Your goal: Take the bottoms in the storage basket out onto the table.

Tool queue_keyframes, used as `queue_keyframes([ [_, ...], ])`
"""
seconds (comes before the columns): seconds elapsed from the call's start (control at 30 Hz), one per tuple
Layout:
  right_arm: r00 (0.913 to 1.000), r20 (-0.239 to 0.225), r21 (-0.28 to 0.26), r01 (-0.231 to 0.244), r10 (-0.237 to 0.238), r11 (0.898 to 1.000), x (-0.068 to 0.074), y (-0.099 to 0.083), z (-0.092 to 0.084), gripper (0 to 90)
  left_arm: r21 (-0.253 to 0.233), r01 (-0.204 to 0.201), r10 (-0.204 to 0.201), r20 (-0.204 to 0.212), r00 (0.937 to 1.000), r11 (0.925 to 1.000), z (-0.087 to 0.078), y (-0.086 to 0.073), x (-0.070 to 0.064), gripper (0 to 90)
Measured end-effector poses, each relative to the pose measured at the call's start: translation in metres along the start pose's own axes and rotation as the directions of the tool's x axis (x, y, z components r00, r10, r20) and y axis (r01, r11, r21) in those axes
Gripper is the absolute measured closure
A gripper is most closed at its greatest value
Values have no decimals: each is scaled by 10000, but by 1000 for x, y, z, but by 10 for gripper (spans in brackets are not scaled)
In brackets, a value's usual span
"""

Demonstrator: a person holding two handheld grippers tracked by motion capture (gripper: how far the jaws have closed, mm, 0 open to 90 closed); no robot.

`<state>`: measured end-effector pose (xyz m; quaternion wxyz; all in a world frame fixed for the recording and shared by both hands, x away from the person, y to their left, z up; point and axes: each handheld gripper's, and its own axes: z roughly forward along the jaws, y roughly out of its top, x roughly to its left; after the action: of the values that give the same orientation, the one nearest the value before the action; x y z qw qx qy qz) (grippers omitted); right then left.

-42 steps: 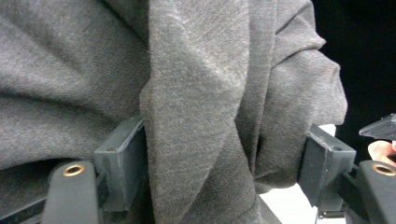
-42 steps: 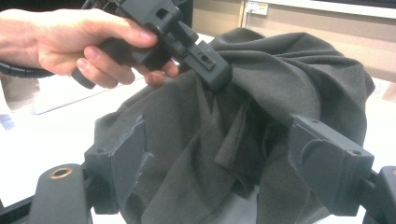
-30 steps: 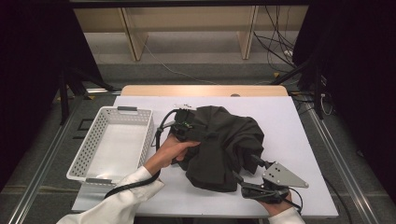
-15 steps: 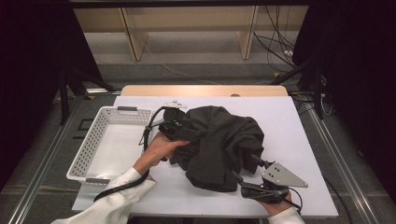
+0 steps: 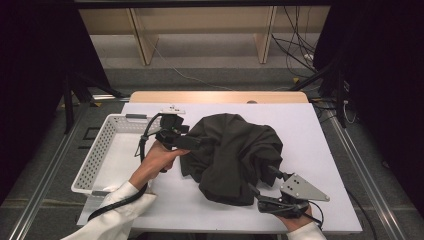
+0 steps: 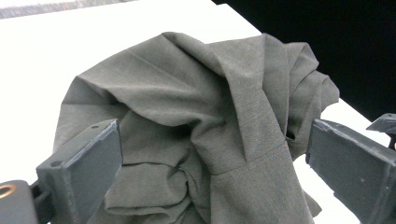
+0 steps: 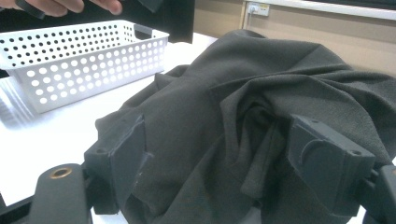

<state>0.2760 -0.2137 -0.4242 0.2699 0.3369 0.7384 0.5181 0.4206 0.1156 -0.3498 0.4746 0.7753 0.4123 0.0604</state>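
Observation:
A crumpled dark grey cloth lies heaped in the middle of the white table. My left gripper points at the cloth's left edge from beside the basket. In the left gripper view its jaws have just been opening and stand wide, the left gripper facing the cloth with neither pad pressing on it. My right gripper sits at the cloth's near right corner. In the right gripper view the right gripper is spread wide, with folds of the cloth lying loosely between the jaws.
A white perforated basket stands empty at the table's left, close to my left hand; it is also in the right gripper view as the basket. Wooden shelf legs and cables are on the floor beyond the far edge.
My left hand has drawn back to the left, toward the basket, and risen a little; its jaws have come off the cloth's edge. The right gripper has kept still.

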Motion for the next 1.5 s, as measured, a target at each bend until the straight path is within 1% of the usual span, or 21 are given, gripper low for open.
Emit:
queue_keyframes([
  [0.13, 10000, -12, -34, -16, 16, 10000, 0, 0, 0, 211, -295, -30, 24, -203, 9998, 9996, -11, -1, 4, 34],
  [0.2, 10000, -18, -68, -23, 23, 10000, 0, 0, 0, 211, -411, -48, 31, -395, 9992, 9991, -15, -2, 6, 34],
  [0.33, 10000, -25, -49, -21, 21, 10000, 0, 0, 0, 211, -671, 47, -81, -501, 9987, 9977, -23, -3, 11, 34],
  [0.47, 10000, -30, -23, -5, 4, 10000, 0, 0, 1, 211, -713, 39, -85, -638, 9979, 9974, -27, -6, 15, 34],
  [0.57, 10000, -44, -28, 0, 0, 10000, 0, 0, 1, 211, -656, -38, -19, -875, 9962, 9978, -28, -8, 16, 34],
  [0.63, 10000, -31, -24, 14, -14, 10000, 0, 0, 1, 211, -722, -136, 58, -1066, 9943, 9973, -30, -9, 18, 34],
  [0.67, 10000, -33, -24, 10, -10, 10000, 0, 0, 1, 211, -715, -79, 2, -1062, 9943, 9974, -31, -10, 18, 35],
  [0.7, 10000, -35, -21, 3, -3, 10000, 0, 0, 1, 211, -636, -141, 71, -1080, 9941, 9979, -32, -11, 19, 35],
  [0.8, 10000, -60, -65, -32, 32, 10000, 0, 1, 2, 211, -714, -97, 10, -1214, 9926, 9974, -35, -13, 23, 35],
  [0.83, 10000, -69, -64, -20, 20, 10000, 0, 0, 2, 211, -723, -35, -51, -1178, 9930, 9974, -36, -14, 24, 35],
  [0.9, 10000, -92, -71, -28, 27, 10000, 0, 0, 2, 211, -713, -84, -1, -1191, 9929, 9974, -39, -15, 27, 36],
  [0.93, 10000, -93, -61, -21, 20, 10000, 0, 0, 2, 211, -761, -29, -64, -1214, 9926, 9971, -40, -15, 28, 37],
  [1.0, 10000, -99, -57, -15, 14, 10000, 0, 0, 2, 211, -771, -45, -52, -1256, 9921, 9970, -43, -16, 31, 40],
  [1.1, 10000, -48, -21, 25, -25, 10000, -1, -1, 3, 211, -869, -17, -108, -1421, 9898, 9962, -46, -17, 37, 41],
  [1.2, 10000, -22, -35, 42, -42, 10000, -2, -1, 3, 211, -976, 115, -271, -1604, 9867, 9952, -49, -17, 44, 45],
  [1.27, 10000, -35, -62, 20, -20, 10000, -2, -1, 3, 211, -940, 151, -314, -1742, 9842, 9955, -50, -19, 47, 45],
  [1.3, 10000, -47, -73, 5, -5, 10000, -2, -1, 4, 210, -923, 212, -373, -1760, 9837, 9955, -51, -21, 49, 46],
  [1.37, 10000, -66, -22, 67, -67, 10000, -2, -1, 4, 211, -873, 314, -459, -1689, 9846, 9957, -53, -23, 51, 49],
  [1.5, 9999, -133, -24, 100, -100, 9999, -1, -1, 5, 211, -903, 353, -515, -1839, 9816, 9953, -60, -26, 55, 50],
])
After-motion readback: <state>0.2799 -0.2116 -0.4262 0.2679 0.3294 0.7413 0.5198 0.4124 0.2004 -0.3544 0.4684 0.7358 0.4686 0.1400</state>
